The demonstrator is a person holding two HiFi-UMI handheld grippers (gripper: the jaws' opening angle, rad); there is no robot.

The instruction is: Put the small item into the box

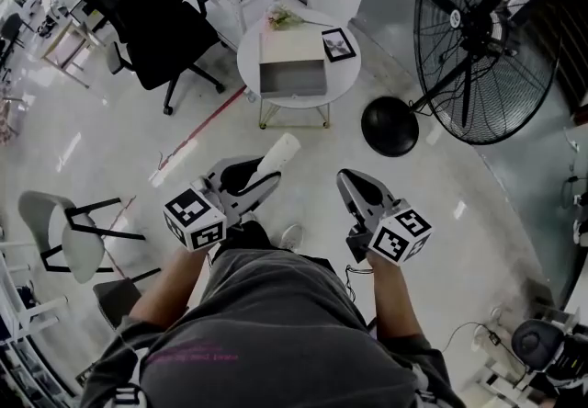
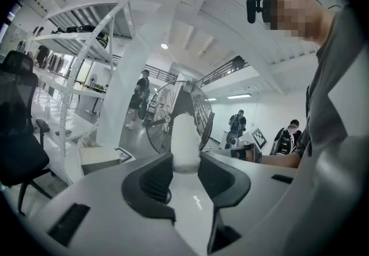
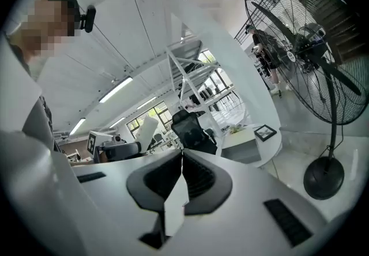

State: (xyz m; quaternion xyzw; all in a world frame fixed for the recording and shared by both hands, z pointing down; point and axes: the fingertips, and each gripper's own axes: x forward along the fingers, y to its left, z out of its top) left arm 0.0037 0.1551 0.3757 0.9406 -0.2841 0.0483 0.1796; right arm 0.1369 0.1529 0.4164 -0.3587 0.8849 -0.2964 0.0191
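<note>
White and cylinder-shaped, the small item [image 1: 281, 154] is clamped between the jaws of the left tool [image 1: 261, 180], just left of the middle of the head view. It sticks out past the jaw tips and tilts toward the upper right. In the left gripper view the same item [image 2: 185, 140] stands upright at the centre. The dark pads of the left tool [image 2: 185, 164] press on its lower end from both sides.

The right tool [image 1: 350, 184] is just right of centre in the head view, apart from the item. In the right gripper view the right tool [image 3: 181, 160] is clenched on nothing, its ridged pads meeting in a thin line.

A person's forearms and grey shirt [image 1: 276, 333] fill the bottom of the head view.

The box [image 1: 292, 73], pale on top with a grey open front, rests on a round white tabletop [image 1: 248, 62] in the upper middle of the head view, well apart from both tools. A small black picture frame [image 1: 338, 44] lies just right of the box, and a small bunch of flowers [image 1: 283, 18] lies above it in the frame.

A black office chair [image 1: 147, 6] stands at upper left, a large black floor fan [image 1: 478, 39] at upper right, and a pale grey chair [image 1: 69, 232] at lower left. All of them stand on a glossy pale floor [image 1: 110, 130].
</note>
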